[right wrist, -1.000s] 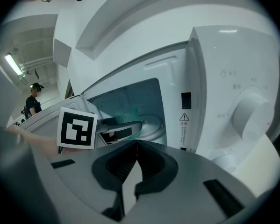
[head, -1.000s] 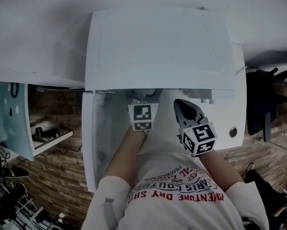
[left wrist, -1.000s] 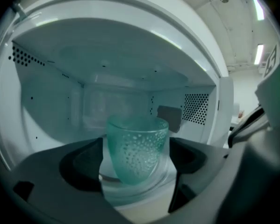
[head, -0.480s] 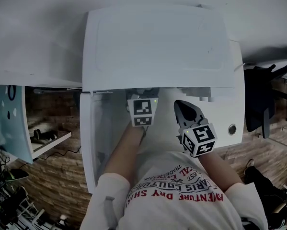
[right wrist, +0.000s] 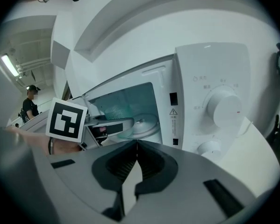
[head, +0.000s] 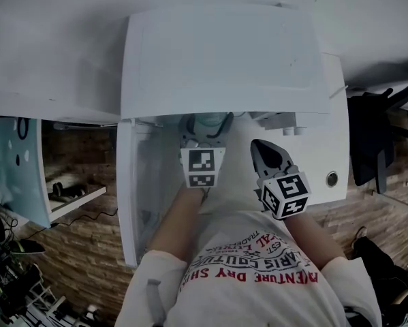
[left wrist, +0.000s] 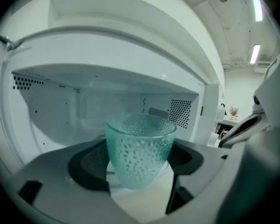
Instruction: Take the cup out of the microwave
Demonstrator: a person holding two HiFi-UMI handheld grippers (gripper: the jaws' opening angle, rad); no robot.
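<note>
A teal dimpled glass cup [left wrist: 140, 150] sits between the dark pads of my left gripper [left wrist: 139, 162], which is shut on it after its jaws have just been closing. It hangs at the mouth of the white microwave [head: 224, 60], above the cavity floor. From the head view the cup's rim [head: 209, 122] shows just under the microwave's top edge, ahead of the left gripper [head: 205, 135]. My right gripper [right wrist: 136, 143] is shut on nothing, with its tips touching. It hovers in front of the control panel, to the right of the left gripper [right wrist: 107, 125].
The microwave door [head: 132, 196] hangs open at the left. A glass turntable [right wrist: 144, 125] lies inside the cavity. Two knobs [right wrist: 222, 108] stand on the panel at the right. A shelf [head: 74, 193] is at the left and a dark chair [head: 374, 142] at the right.
The left gripper has drawn back a little out of the cavity. The teal cup now shows between its jaws in the head view. The right gripper has stayed put.
</note>
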